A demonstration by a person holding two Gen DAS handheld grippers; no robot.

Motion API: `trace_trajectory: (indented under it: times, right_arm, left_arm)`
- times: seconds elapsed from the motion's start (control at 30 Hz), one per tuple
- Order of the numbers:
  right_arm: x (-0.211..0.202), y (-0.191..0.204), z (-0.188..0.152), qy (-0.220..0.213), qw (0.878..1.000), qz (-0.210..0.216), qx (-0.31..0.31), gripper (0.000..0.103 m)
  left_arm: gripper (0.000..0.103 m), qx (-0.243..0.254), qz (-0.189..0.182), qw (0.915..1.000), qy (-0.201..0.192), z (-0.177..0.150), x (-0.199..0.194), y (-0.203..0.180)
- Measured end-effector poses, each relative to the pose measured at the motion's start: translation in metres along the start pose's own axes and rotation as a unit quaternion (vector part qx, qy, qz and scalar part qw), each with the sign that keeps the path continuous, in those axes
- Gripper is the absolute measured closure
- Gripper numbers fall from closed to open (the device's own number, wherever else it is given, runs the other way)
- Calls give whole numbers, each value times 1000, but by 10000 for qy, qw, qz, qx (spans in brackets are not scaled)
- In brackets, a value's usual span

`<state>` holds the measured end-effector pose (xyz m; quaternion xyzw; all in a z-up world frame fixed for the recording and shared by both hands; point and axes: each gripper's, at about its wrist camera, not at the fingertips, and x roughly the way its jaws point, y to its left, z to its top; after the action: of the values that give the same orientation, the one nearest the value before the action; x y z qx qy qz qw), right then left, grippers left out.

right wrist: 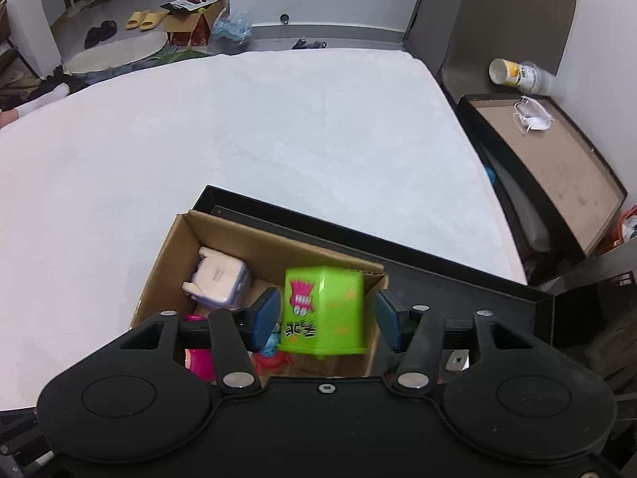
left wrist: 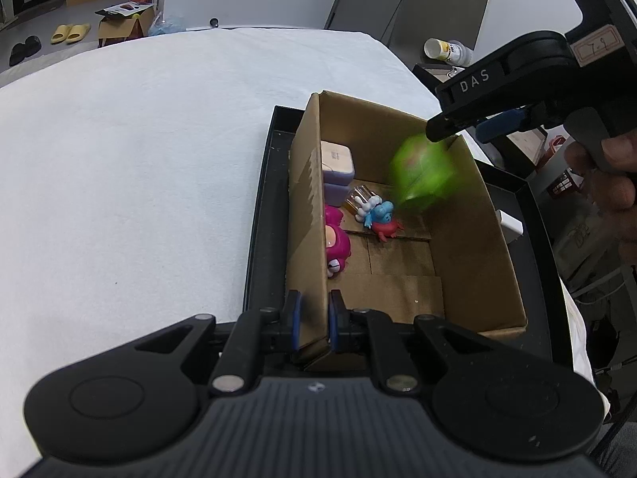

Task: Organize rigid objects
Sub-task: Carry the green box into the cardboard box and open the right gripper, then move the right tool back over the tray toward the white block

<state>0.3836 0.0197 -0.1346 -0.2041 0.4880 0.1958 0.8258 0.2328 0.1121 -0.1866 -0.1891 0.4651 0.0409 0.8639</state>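
My right tool (right wrist: 324, 320) is spread wide, and the green box (right wrist: 323, 310) hangs untouched between its pads, straight above the cardboard box (left wrist: 306, 215), whose wall my left tool (left wrist: 314, 320) clamps.

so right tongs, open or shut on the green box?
Open. In the right wrist view both pads stand clear of the green box; it's motion-blurred over the cardboard box, apparently just released.

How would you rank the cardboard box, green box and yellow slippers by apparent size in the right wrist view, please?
1. cardboard box
2. green box, nearer the camera
3. yellow slippers, far off, so true size is unsure
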Motion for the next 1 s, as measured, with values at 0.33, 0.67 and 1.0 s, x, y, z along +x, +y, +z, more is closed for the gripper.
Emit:
trace_trajectory:
  times: [0.33,0.67,1.0]
  right_arm:
    - [-18,-11,-12,-330,9988,-317,-185,25]
    - [-25,-43,-29,-398,9987,-279,182,10]
    - [-23,-80,-52,-345,9961,-205,790,0]
  left_arm:
    - [90,3,17,10000,-14,-1,-1,0]
    - [90,40,67,10000,-6,-1,-1,-3]
    - [90,58,131,9999,-5,-1,-1,-6]
